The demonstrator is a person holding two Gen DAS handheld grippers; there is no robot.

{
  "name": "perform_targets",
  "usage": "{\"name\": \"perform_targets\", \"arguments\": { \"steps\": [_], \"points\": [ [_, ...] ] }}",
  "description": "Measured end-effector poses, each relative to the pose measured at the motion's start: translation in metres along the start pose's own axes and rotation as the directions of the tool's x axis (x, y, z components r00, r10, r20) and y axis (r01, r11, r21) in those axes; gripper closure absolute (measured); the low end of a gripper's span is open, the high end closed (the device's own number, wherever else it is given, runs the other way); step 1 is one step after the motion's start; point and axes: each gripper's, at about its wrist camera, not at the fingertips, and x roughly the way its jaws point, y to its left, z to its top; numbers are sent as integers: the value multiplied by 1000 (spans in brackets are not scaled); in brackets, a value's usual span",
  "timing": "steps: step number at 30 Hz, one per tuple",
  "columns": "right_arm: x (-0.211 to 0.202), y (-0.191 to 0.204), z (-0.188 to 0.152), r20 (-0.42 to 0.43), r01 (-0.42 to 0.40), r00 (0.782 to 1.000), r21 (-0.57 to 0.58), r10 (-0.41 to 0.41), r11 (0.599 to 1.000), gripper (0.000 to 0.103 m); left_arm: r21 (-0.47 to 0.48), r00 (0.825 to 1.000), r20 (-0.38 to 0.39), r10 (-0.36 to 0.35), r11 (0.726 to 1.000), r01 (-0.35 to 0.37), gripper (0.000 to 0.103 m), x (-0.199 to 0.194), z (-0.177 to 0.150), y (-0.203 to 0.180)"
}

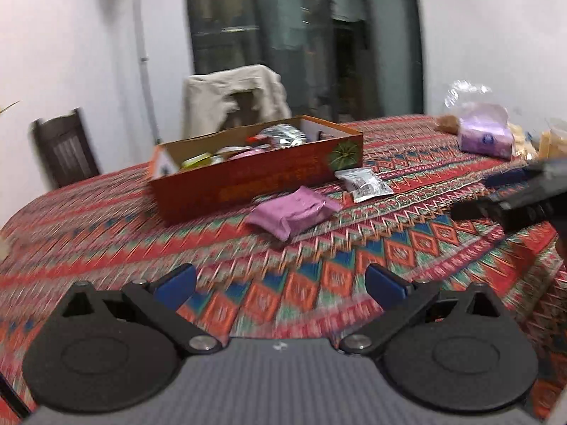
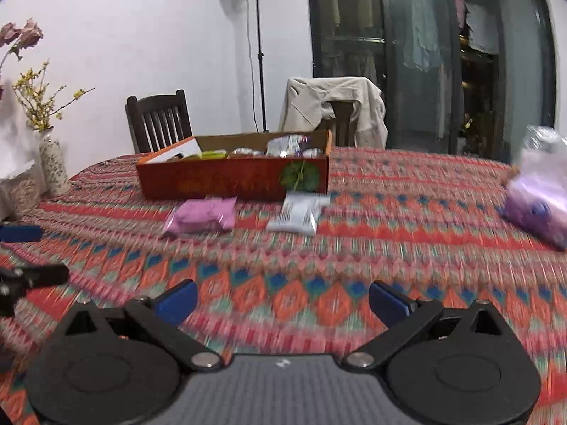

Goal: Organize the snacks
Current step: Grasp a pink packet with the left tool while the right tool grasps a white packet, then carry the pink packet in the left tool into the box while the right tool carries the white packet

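Note:
A red cardboard box (image 1: 255, 180) (image 2: 234, 179) with several snack packs inside stands on the patterned tablecloth. In front of it lie a pink snack packet (image 1: 292, 214) (image 2: 202, 216) and a white and silver packet (image 1: 365, 184) (image 2: 297, 212). My left gripper (image 1: 280, 281) is open above the cloth, short of the pink packet, with nothing between its blue fingertips. My right gripper (image 2: 282, 299) is open too, well back from both packets. The right gripper shows at the right edge of the left wrist view (image 1: 514, 194), and the left gripper at the left edge of the right wrist view (image 2: 21, 255).
A purple tissue pack in clear plastic (image 1: 485, 138) (image 2: 535, 205) lies at the right of the table. A vase with flowers (image 2: 53, 166) stands at the left. Two chairs (image 2: 159, 120), one draped with a beige jacket (image 2: 336, 106), stand behind the table (image 2: 407, 219).

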Motion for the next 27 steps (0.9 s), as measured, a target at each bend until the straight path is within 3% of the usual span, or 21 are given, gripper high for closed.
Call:
{"name": "perform_targets", "arguments": {
  "steps": [5, 7, 12, 16, 18, 19, 20, 22, 27],
  "points": [
    [75, -17, 48, -50, -51, 997, 48, 53, 998, 3, 80, 992, -68, -108, 990, 113, 0, 74, 34, 4],
    [108, -22, 64, -88, -58, 994, 83, 65, 995, 7, 109, 990, -82, -115, 986, 123, 0, 97, 43, 2],
    [168, -22, 78, -132, -5, 991, 77, 16, 997, 14, 139, 985, -97, -144, 978, 156, 0, 141, 58, 3],
    [177, -21, 73, -138, -13, 990, 53, 20, 999, 27, 114, 969, -155, -192, 971, 211, 1, 167, 61, 6],
    [178, -22, 71, -133, -25, 991, 56, 32, 998, 51, 74, 958, -188, -215, 970, 232, 4, 174, 60, 9],
    [178, -22, 70, -134, -30, 990, 50, 37, 998, 58, 52, 953, -204, -224, 970, 239, 12, 176, 58, 11],
    [178, -23, 71, -132, -33, 991, 39, 38, 999, 59, 40, 953, -211, -216, 973, 229, 22, 176, 57, 13],
    [175, -21, 70, -133, -37, 990, 15, 39, 999, 59, 21, 952, -194, -236, 969, 244, 31, 169, 53, 18],
    [168, -16, 69, -135, -66, 989, -19, 62, 998, 61, -9, 947, -194, -257, 966, 260, 33, 145, 45, 13]
  ]
}}
